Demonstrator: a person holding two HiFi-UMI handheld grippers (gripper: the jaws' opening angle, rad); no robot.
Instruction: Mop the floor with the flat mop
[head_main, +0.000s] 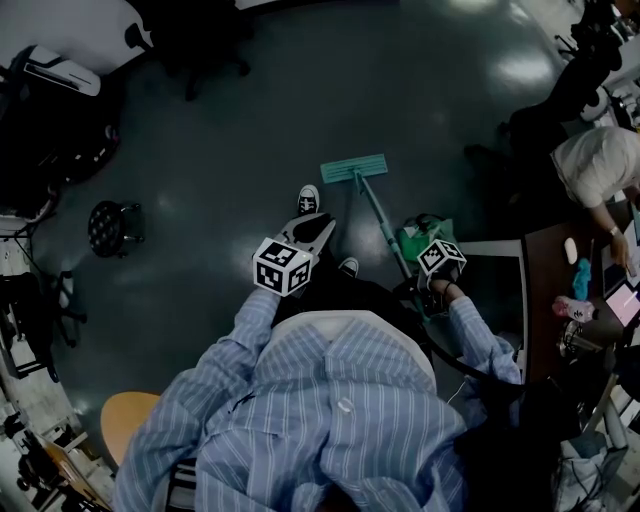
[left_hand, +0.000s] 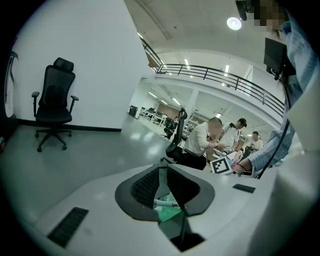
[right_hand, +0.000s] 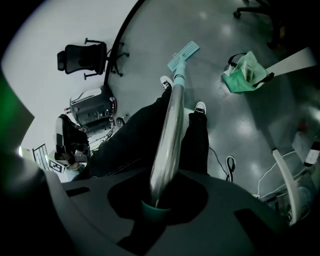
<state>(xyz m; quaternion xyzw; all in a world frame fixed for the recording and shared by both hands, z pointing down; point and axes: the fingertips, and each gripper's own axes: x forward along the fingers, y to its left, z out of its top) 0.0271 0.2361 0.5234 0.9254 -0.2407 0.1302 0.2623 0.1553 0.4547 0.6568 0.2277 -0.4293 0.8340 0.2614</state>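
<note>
The flat mop's teal head (head_main: 353, 168) lies on the dark floor ahead of my shoes, and its metal pole (head_main: 385, 225) slants back to my right gripper (head_main: 413, 268). In the right gripper view the pole (right_hand: 170, 130) runs from between the jaws down to the mop head (right_hand: 183, 55); the right gripper (right_hand: 159, 200) is shut on it. My left gripper (head_main: 322, 225) hovers beside the pole over my left shoe, apart from the mop. In the left gripper view its jaws (left_hand: 162, 172) stand together with nothing held.
A green bag (head_main: 425, 238) sits on the floor right of the pole. A desk (head_main: 545, 290) with a seated person (head_main: 595, 165) stands at the right. A black stool (head_main: 108, 225) is at the left, an office chair (left_hand: 52, 107) by the wall, and a cable (right_hand: 229, 162) lies near my feet.
</note>
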